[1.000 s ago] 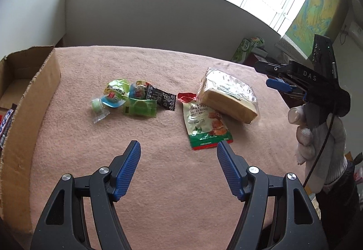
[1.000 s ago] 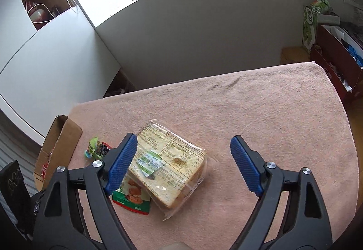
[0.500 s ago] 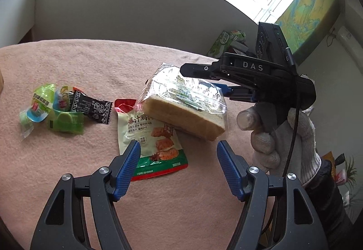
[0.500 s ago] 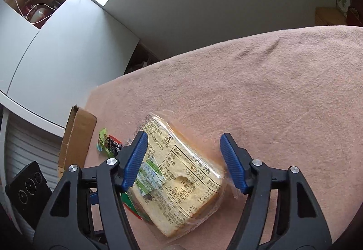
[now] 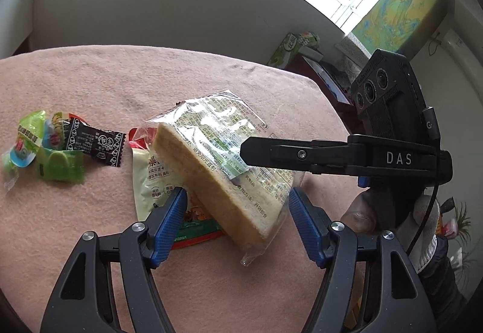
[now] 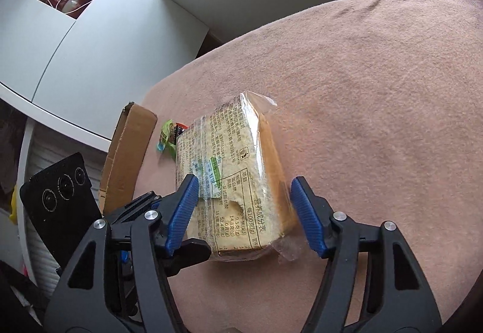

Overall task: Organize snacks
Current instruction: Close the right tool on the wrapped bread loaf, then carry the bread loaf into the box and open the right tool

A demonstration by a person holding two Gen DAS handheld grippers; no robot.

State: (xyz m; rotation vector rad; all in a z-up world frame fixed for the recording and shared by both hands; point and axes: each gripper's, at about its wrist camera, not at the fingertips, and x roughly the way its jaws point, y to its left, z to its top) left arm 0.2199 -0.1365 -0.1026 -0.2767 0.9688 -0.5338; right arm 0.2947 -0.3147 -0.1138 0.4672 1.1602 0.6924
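A bagged loaf of sliced bread [image 5: 217, 164] lies on the pink tablecloth [image 5: 151, 79]; it also shows in the right wrist view [image 6: 232, 182]. My left gripper [image 5: 237, 206] is open, its pads straddling the loaf's near end. My right gripper [image 6: 243, 206] is open, its pads on either side of the loaf's other end; one of its arms [image 5: 302, 155] reaches over the loaf from the right. A red and green snack pouch [image 5: 157, 179] lies partly under the loaf. Small candy packets [image 5: 54, 145] lie at the left.
A cardboard box [image 6: 126, 155] stands at the table's left edge in the right wrist view. A green carton [image 5: 286, 49] and shelves are beyond the far right table edge. The cloth [image 6: 377, 91] stretches right of the loaf.
Both grippers have moved in on the bread loaf from opposite ends. The loaf now sits between the open pads of each. The loaf itself has not visibly moved.
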